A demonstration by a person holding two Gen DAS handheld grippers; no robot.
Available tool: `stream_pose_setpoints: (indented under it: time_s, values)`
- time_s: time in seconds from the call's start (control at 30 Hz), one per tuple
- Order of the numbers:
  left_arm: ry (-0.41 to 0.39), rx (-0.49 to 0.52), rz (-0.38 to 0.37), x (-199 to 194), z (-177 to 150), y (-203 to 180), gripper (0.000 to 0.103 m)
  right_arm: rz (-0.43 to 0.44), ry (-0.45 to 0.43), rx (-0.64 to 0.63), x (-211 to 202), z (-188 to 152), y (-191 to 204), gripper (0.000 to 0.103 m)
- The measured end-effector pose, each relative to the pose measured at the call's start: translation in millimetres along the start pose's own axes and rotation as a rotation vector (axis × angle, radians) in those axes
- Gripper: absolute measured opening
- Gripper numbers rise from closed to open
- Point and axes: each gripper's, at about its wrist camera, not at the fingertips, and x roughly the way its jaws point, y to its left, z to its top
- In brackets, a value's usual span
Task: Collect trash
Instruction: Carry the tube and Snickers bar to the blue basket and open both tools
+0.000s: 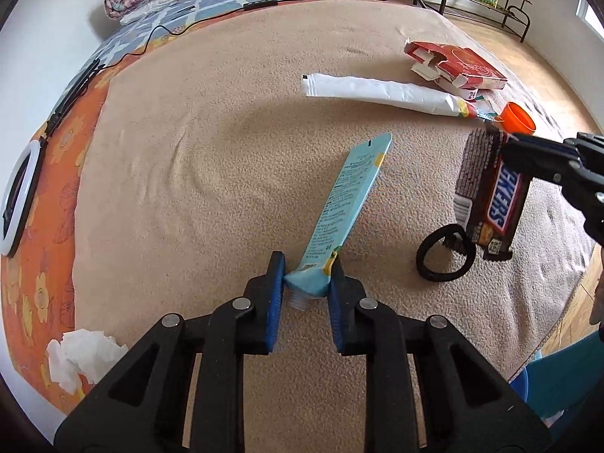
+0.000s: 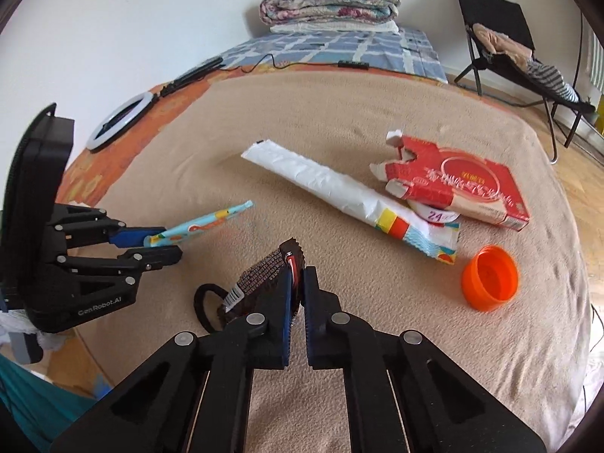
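Observation:
On the beige blanket [image 1: 181, 173] my left gripper [image 1: 306, 277] is shut on the neck end of a flattened light blue tube [image 1: 347, 196], which points away from me. From the right wrist view the same tube [image 2: 204, 224] sticks out of the left gripper [image 2: 160, 243]. My right gripper [image 2: 300, 275] is shut on a brown Snickers wrapper [image 2: 260, 277], pinching its edge. The wrapper [image 1: 494, 196] hangs tilted just over the blanket, with the right gripper [image 1: 502, 141] at its top.
A black hair tie [image 2: 207, 302] lies under the wrapper. Further off lie a long white packet [image 2: 324, 185], a torn red box [image 2: 464, 185] and an orange cap [image 2: 490, 277]. A crumpled tissue [image 1: 83, 355] and a ring light [image 1: 19, 204] lie left.

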Motion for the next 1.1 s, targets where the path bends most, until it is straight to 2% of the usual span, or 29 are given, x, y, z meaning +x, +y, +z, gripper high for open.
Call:
stream_pose_setpoints:
  time_s: [0.1,0.2,0.33,0.5,0.7,0.93,1.1]
  values:
    - [-0.007,0.006,-0.015,-5.8,-2.1,-2.1,0.021,-0.029,-0.042,-0.032,-11.4,6.6,3.5,0.004]
    - [-0.028,0.041,0.014,-11.5,-5.1,-7.9,0.02,-0.061,-0.059,-0.048,-14.4,9.9,2.9,0.004]
    - [-0.014,0.031,0.012,-9.2,-7.4,-7.5,0.019,-0.033,-0.08,0.001,-21.6,14.3,-7.2,0.004]
    - [-0.039,0.047,-0.001,-18.2,-6.0,-13.6,0.019,-0.072,-0.118,-0.047,-35.1,18.1,-3.2,0.004]
    - [-0.069,0.03,-0.047,-38.5,-7.6,-19.8,0.019,-0.057,-0.113,-0.019,-36.9,15.1,-10.1,0.004]
    - [-0.1,-0.003,-0.097,-70.2,-21.5,-21.7,0.019,-0.023,-0.149,-0.013,-69.1,5.3,-8.7,0.004]
    - [-0.113,-0.018,-0.13,-92.1,-43.3,-24.8,0.019,0.024,-0.157,0.009,-93.4,-7.8,-6.4,0.004]
